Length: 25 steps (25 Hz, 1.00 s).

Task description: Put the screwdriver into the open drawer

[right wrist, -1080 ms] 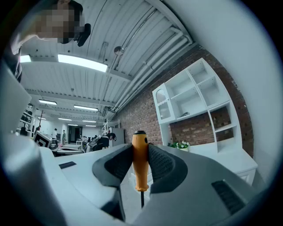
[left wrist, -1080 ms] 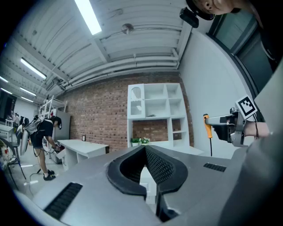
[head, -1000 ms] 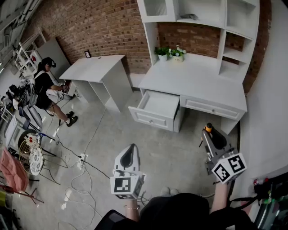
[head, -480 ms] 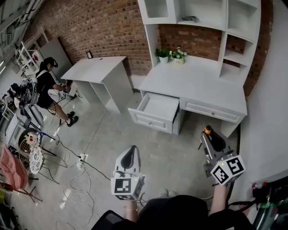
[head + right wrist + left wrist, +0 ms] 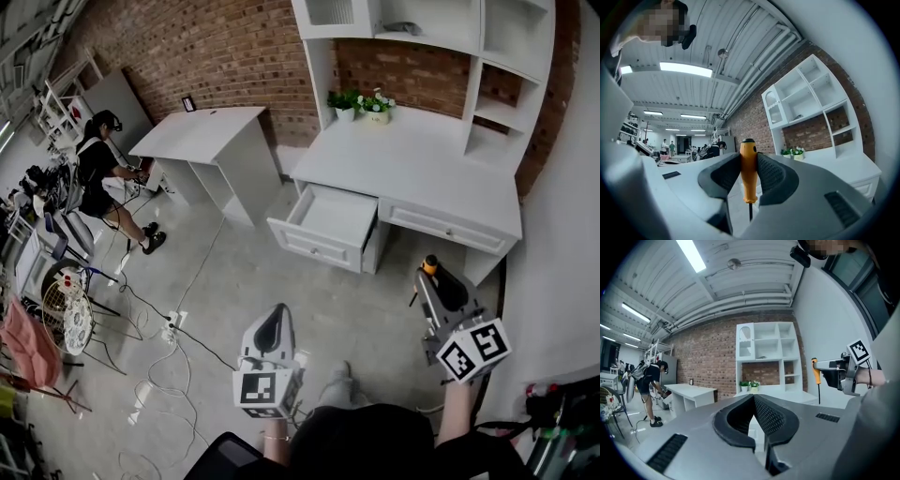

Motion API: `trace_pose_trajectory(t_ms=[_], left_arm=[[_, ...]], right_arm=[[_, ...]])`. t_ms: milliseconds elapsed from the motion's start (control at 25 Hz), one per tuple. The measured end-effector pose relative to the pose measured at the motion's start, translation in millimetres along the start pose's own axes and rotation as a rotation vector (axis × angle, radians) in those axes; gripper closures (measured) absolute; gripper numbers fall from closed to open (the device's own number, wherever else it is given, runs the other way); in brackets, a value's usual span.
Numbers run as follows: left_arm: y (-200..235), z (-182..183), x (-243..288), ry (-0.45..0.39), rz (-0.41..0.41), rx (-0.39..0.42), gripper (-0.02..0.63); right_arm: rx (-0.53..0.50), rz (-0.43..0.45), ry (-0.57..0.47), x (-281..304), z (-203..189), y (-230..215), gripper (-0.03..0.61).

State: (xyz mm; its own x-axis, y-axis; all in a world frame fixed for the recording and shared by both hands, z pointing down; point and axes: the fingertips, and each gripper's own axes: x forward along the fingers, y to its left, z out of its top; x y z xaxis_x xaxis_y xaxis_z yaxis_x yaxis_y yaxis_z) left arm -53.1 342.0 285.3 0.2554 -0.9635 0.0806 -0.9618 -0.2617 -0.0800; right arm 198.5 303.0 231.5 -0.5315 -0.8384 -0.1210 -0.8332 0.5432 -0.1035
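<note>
Screwdriver (image 5: 748,171): clamped upright by its orange handle between the pads of the right gripper (image 5: 749,161), shaft hanging below. Left gripper (image 5: 753,401) closed on nothing, off to the right gripper's left. Carrying step in hand, by the look of it. Open drawer (image 5: 314,246) well ahead of the holding claw, lower and to its left. Next, probably: forward and leftward over the drawer's hollow, then down, tool tipped flat, then jaws eased apart.
</note>
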Motion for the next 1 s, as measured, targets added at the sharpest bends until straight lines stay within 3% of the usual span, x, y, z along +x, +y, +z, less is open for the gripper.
trace_pose_trajectory(t_ms=[360, 1000], left_arm=[[27, -6, 46, 0.005, -0.004, -0.019, 0.604], [94, -11, 195, 0.027, -0.103, -0.039, 0.604]], right_arm=[[0.014, 0.002, 0.013, 51, -13, -14, 0.465], [0.029, -0.050, 0.050, 190, -36, -60, 0.465]])
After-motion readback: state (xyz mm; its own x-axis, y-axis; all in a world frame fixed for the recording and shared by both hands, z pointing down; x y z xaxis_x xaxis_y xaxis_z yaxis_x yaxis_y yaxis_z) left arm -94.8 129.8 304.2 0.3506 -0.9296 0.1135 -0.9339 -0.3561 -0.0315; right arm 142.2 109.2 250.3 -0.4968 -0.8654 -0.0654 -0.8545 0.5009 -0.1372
